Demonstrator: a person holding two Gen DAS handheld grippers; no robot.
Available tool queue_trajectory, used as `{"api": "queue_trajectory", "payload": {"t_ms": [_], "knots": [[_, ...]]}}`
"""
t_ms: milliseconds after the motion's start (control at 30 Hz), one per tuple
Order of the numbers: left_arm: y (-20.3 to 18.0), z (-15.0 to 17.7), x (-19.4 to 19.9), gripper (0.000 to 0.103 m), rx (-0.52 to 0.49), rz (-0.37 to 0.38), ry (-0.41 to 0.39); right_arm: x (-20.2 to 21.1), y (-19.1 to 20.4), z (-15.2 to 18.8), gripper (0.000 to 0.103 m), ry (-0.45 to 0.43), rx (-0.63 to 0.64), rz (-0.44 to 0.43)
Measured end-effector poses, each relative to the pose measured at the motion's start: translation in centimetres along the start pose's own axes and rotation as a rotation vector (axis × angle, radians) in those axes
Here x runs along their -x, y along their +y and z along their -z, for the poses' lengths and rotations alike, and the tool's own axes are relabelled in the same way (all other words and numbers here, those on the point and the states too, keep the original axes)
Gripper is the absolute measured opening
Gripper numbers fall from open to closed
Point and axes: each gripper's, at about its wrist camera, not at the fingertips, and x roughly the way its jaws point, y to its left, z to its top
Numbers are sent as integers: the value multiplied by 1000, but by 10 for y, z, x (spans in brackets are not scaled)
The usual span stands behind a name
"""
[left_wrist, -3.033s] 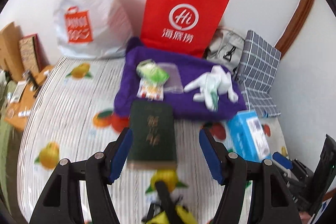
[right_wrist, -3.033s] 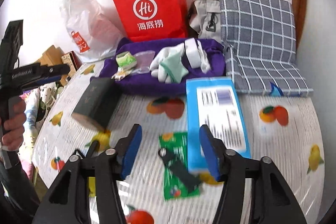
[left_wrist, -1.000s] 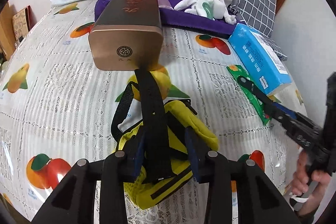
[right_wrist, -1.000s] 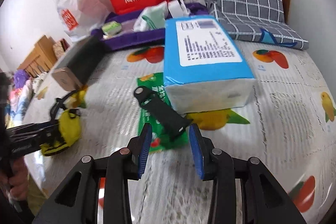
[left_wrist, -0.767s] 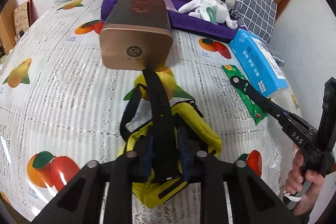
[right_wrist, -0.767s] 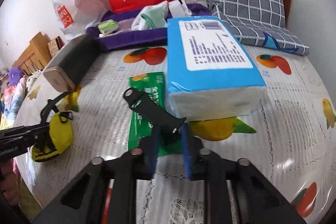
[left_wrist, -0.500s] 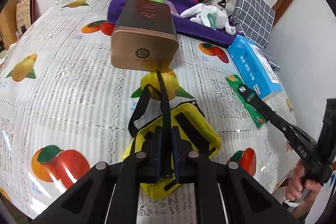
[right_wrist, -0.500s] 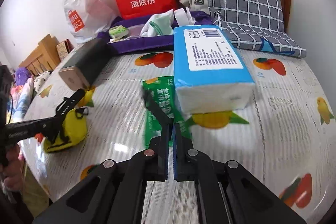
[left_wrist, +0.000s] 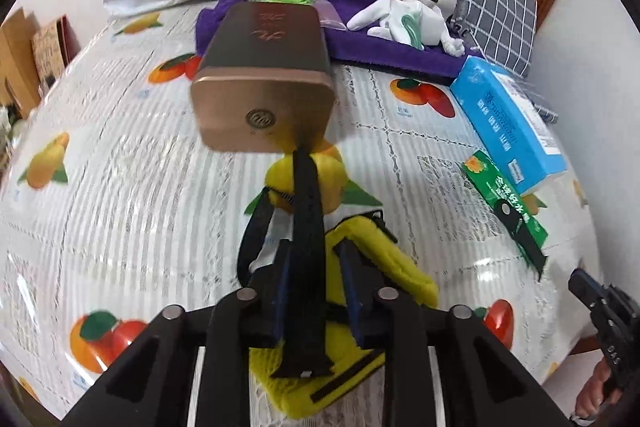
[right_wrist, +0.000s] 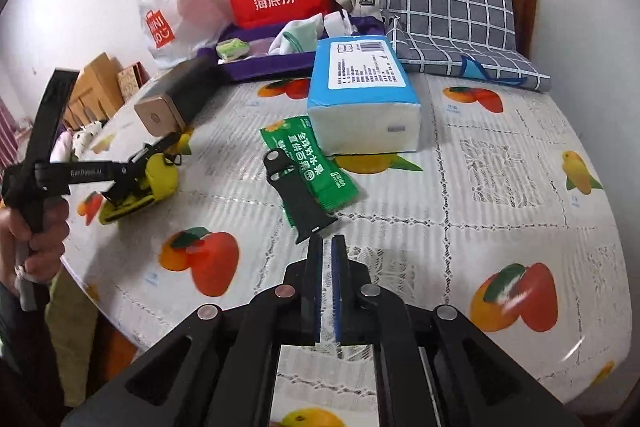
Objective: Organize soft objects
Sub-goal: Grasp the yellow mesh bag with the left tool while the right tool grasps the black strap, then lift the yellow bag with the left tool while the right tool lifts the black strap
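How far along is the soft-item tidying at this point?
Looks done: white gloves lie on the purple cloth. In hand: left gripper straddles a black strap over the yellow pouch, grip unclear; right gripper shut and empty. Left: second strap, green packet, tissue pack loose on table.
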Motion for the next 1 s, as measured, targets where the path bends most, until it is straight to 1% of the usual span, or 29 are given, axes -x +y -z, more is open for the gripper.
{"api": "queue_trajectory", "payload": {"t_ms": [33,67,100,133,167,233,300,400,467,500,533,600,633,667,733,800,900,933,967,1000], "knots": [[-3,-2,-1,23,-9,-22,-9,-2,1,-2,13,-7,2,-12],[-4,-3,-2,17,-17,-31,-13,-4,2,-3,22,-15,4,-26],[-5,-4,-1,7,-24,-32,-18,-6,3,-5,27,-23,6,-35],[-5,-5,1,6,-28,-17,-25,-8,6,-8,33,-33,13,-41],[-6,-5,3,4,-40,-7,-31,-12,10,-13,34,-46,28,-41],[-7,-4,8,4,-49,-13,-37,-19,17,-19,34,-59,54,-24],[-3,-2,13,4,-39,2,-44,-30,23,-26,34,-60,79,-28],[5,-1,16,4,4,48,-31,-52,29,-29,34,-14,109,-19],[8,0,15,4,18,57,-24,-67,31,-28,23,24,120,21],[11,0,15,4,25,57,-22,-66,33,-28,20,5,127,34],[12,1,14,4,27,57,-20,-63,35,-27,19,-12,137,25],[13,2,13,4,33,64,-18,-53,34,-27,19,-30,115,-24],[14,3,12,4,39,71,-15,-46,31,-27,14,-47,85,-54],[14,4,11,4,42,79,-13,-41,29,-27,4,-54,68,-77],[15,5,12,4,48,93,-12,-32,24,-26,4,-63,45,-92],[15,6,11,4,51,102,-9,-24,19,-24,4,-78,31,-69],[15,8,10,4,51,100,-6,-28,13,-21,4,-43,25,-40],[15,9,10,4,53,100,-5,-29,11,-19,4,-43,20,-27],[15,9,10,4,54,100,-4,-31,8,-18,8,-31,12,-25],[15,9,10,4,54,102,-2,-34,7,-17,8,-16,3,-30]]}}
